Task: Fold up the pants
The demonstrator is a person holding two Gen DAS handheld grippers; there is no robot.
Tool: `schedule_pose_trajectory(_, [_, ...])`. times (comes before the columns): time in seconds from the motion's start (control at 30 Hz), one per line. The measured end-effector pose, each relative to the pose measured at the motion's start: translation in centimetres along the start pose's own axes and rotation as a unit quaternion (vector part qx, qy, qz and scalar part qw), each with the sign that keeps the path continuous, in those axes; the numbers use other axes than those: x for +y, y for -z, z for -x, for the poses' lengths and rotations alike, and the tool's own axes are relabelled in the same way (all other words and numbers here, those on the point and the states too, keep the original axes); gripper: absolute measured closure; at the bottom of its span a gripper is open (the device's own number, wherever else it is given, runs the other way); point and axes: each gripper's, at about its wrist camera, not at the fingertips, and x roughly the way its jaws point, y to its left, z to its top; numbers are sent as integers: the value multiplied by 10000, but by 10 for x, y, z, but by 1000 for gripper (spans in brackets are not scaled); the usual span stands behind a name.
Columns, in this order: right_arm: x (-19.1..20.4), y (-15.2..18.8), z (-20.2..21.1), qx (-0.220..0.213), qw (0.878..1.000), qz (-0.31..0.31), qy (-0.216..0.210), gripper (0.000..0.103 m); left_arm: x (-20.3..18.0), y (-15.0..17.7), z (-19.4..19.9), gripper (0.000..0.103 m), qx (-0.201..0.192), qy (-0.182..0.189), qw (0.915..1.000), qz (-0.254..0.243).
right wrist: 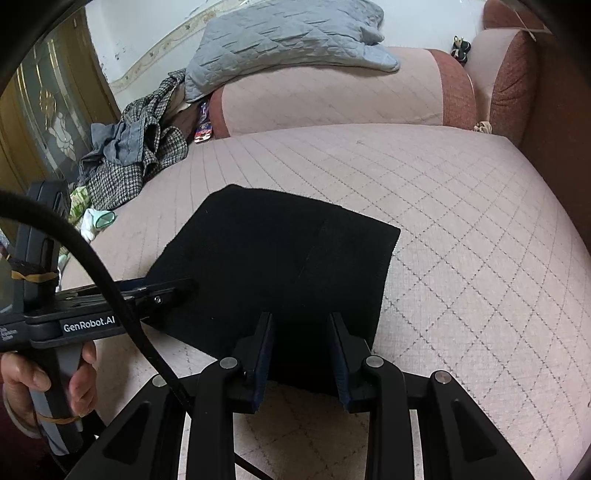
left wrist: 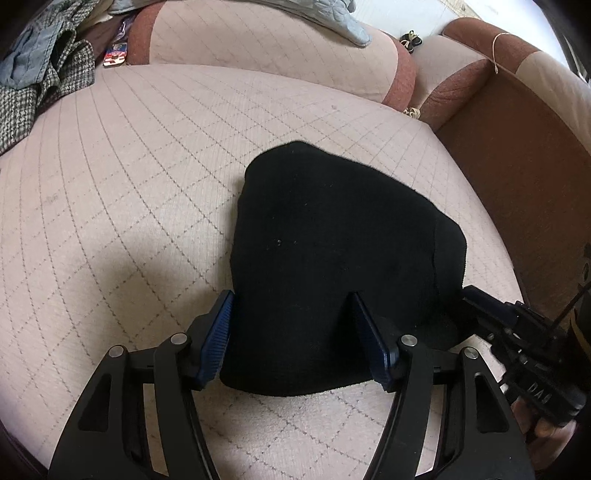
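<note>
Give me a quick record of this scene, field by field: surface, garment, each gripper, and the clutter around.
surface: quilted pink sofa seat
garment: black pants, folded into a compact flat bundle
left gripper: jaws wide apart over the near edge of the pants, pads not pressing
right gripper: jaws partly apart, near edge of the pants in the gap, no clear pinch
clutter: checked garment pile at the seat's far left; grey quilted cover on the backrest
</note>
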Motion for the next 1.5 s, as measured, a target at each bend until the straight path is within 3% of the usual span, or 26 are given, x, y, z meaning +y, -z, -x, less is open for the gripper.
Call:
schedule_pose_trajectory(0.27, [-7,-7,19,-228,9995,-210,26,68,-1,-2,11,39,-140,-93,9999,-1])
schedule_pose_trajectory(0.33, [-10,-8,20,-267,9991,-304,91,59,-1,-3,13,39,-190,-133,9997,-38])
schedule_pose_trajectory(0.4, [-15,-8,20,-275,9987,-425,100,56,0,-7,14,39,-232,-122,9997,-17])
schedule_pose_trajectory(0.73, [-20,-20,6,-232,9979,-597,136,56,2,-24,7,39,-71,148,9998,97])
schedule_pose_trajectory(0.9, [-39,-30,-18,-161,9947,-1011,89,56,4,-28,-2,39,44,165,9996,207])
schedule_pose_trajectory(1.0, [-41,-32,-24,-205,9955,-929,34,95,3,-27,-5,39,69,124,9997,194])
schedule_pose_trajectory(1.2, [-33,-31,-10,-366,9970,-458,506,100,4,-29,-8,39,-28,129,9997,217])
schedule_pose_trajectory(1.33, [-37,-27,-26,-84,9973,-450,571,100,2,-28,-17,39,-10,42,9998,184])
schedule_pose_trajectory(1.5, [-38,-33,-16,-137,9974,-496,513,100,3,-29,-14,39,-7,53,9999,157])
